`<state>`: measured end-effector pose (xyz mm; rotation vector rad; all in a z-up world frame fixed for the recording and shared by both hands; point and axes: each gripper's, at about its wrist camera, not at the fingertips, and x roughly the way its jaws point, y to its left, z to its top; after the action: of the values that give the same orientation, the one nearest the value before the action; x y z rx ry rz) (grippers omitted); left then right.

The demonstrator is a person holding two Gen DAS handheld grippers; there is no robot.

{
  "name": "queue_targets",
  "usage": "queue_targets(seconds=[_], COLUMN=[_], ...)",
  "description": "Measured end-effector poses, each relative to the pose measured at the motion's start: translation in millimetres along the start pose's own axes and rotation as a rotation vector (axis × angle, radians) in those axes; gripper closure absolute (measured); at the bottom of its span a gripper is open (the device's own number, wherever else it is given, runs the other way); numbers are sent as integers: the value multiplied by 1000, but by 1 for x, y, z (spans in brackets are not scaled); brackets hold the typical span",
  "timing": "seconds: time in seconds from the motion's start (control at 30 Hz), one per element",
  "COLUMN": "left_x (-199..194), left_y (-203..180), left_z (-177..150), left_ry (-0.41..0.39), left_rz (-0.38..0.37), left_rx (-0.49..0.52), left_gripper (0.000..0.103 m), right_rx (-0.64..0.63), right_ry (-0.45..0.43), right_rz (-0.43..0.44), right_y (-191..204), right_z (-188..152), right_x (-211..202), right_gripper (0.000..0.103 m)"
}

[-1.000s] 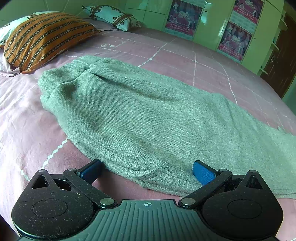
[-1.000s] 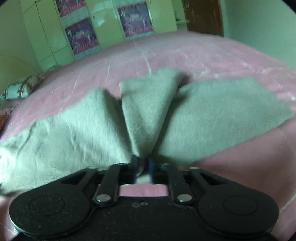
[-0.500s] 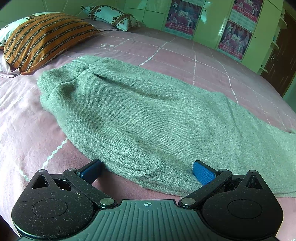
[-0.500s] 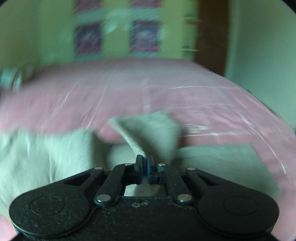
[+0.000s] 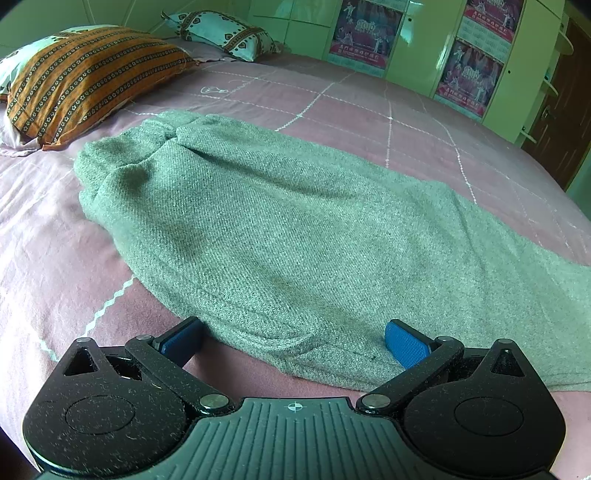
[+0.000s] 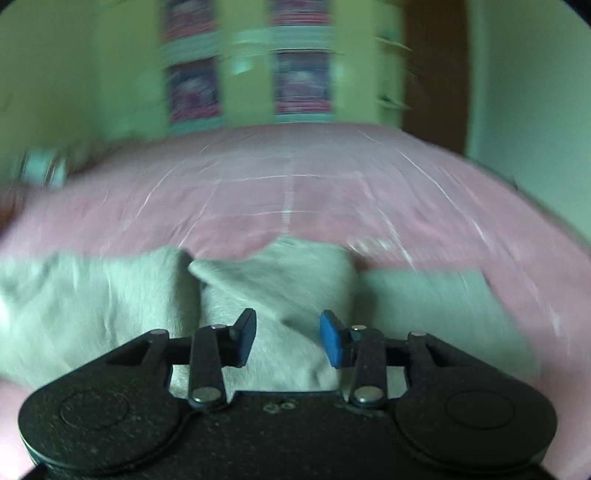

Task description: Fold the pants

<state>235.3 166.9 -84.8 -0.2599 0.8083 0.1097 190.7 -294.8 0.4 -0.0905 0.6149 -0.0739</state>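
Grey knit pants [image 5: 280, 236] lie flat across the pink bed, waistband at the far left near the pillows. My left gripper [image 5: 293, 341] is open, low over the pants' near edge, one blue pad on each side of a fold of cloth. In the blurred right wrist view, the pants' leg end [image 6: 288, 291] lies folded over on itself in front of my right gripper [image 6: 288, 338], which is open and holds nothing.
An orange striped pillow [image 5: 85, 77] and a white patterned pillow [image 5: 225, 27] lie at the head of the bed [image 5: 369, 110]. Green cupboards with posters [image 5: 469, 74] stand beyond it, with a brown door [image 5: 565, 110] at the right.
My right gripper was shut on the leg end, carried it over, and has now opened and let it go. The left gripper has stayed in place and open.
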Motion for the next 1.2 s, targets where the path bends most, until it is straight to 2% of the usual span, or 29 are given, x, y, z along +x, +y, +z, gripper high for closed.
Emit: queue_targets(seconds=[0.13,0.2,0.27,0.4,0.5,0.6,0.67,0.73,0.8,0.87,0.93,0.97,1.0,1.03,1.07,1.1,1.17,1.2], left_x=[0,0,0,0,0,0,0,0,0,0,0,0,0,0,0,0,0,0], left_y=[0,0,0,0,-1,-1,-1,-1,-2,-2,-2,-2,-2,-3,-3,-3,-3,-3], left_z=[0,0,0,0,-1,0,0,-1,-1,-1,-1,-1,-1,-1,-1,-1,-1,-1], left_ry=[-1,-1,-2,-3,-3,-4,-5,-5,-6,-5,-5,-5,-5,-5,-5,-6,-6,-7], left_rz=[-1,0,1,4,6,4,4,4,6,6,6,5,6,8,11,12,10,9], left_rx=[-3,-2,-1,0,1,-2,-3,-2,-2,-2,-1,-3,-3,-3,-2,0,-3,-5], left_gripper=[0,0,0,0,0,0,0,0,0,0,0,0,0,0,0,0,0,0], right_rx=[-225,-327,-351,-46,0,229,425,654,823,956,921,867,779,655,554,468,245,181], right_ry=[38,36,18,-58,-98,-80,-92,-103,-120,-61,-27,-33,-30,-17,1,6,12,21], right_rz=[-41,-39,-36,-37,-33,-28,-20,-20,-34,-33,-38,-20,-21,-39,-54,-57,-77,-91], right_y=[19,28,32,-12,-24,-60,-92,-125,-148,-167,-168,-164,-155,-141,-131,-121,-96,-88], right_z=[2,-1,-3,12,13,7,-5,-26,-51,-76,-90,-88,-81,-70,-63,-56,-44,-39], right_x=[29,34,24,-4,-19,-25,-30,-39,-48,-43,-39,-41,-40,-37,-33,-28,-17,-12], right_gripper=[73,76,103,103,103,103,103,103,103,103,103,97,89,76,57,53,55,55])
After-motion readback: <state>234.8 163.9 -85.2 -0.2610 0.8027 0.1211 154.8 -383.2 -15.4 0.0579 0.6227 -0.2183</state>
